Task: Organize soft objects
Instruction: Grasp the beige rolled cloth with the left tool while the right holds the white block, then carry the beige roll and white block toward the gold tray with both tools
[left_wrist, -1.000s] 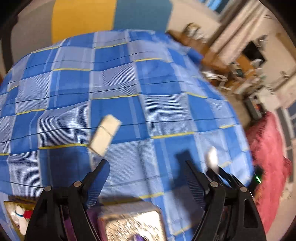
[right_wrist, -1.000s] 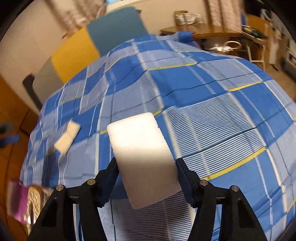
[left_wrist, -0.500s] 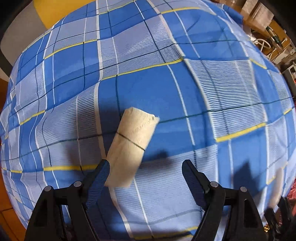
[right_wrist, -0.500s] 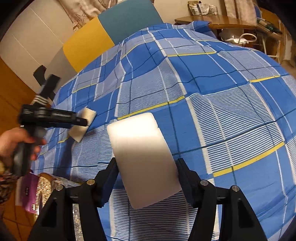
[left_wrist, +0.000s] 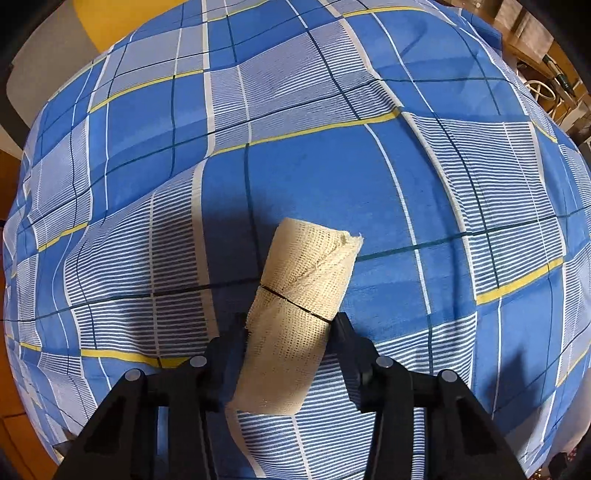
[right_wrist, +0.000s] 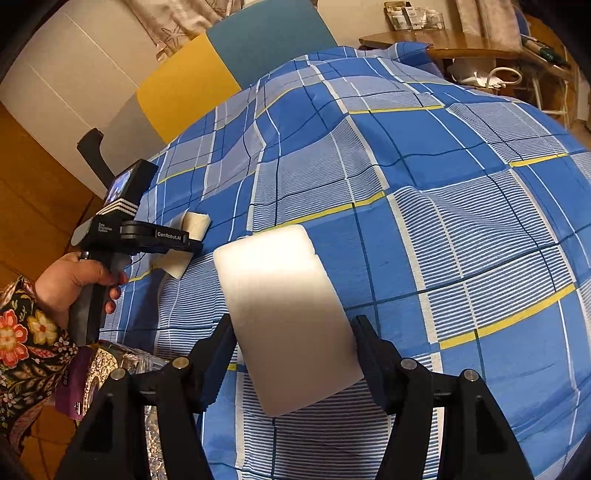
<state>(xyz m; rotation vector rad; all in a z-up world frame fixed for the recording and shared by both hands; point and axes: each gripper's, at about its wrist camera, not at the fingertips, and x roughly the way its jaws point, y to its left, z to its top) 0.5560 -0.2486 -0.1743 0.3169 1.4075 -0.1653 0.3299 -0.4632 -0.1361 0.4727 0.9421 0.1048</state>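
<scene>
A bed covered by a blue, white and yellow checked bedspread (right_wrist: 424, 192) fills both views; its cloth is rumpled into low folds towards the far end. Behind that far end, a headboard (right_wrist: 221, 66) in grey, yellow and teal panels is seen, and a wooden table (right_wrist: 454, 40) stands off the bed's far right corner.

A white foam block (right_wrist: 284, 314) is gripped by the right gripper (right_wrist: 293, 339), its sides pressed by both fingers, and it is carried tilted above the near part of the bedspread, not resting on it.

Near the left edge of the bed, the left gripper (left_wrist: 290, 332) is pointed straight down at the cloth. Its jaws have just been closing, and a cream rolled bandage (left_wrist: 299, 306), bound round its middle by a thin dark band, is clasped between them while it lies on the bedspread. Both finger pads are seen against the roll's sides. In the right wrist view the same gripper (right_wrist: 177, 245) is seen from the side, held by a hand (right_wrist: 77, 280) in a floral sleeve (right_wrist: 22, 350), with the roll (right_wrist: 188, 236) showing beyond its fingers.

Something shiny and patterned (right_wrist: 122, 369) lies at the near left corner; what it is cannot be told.
</scene>
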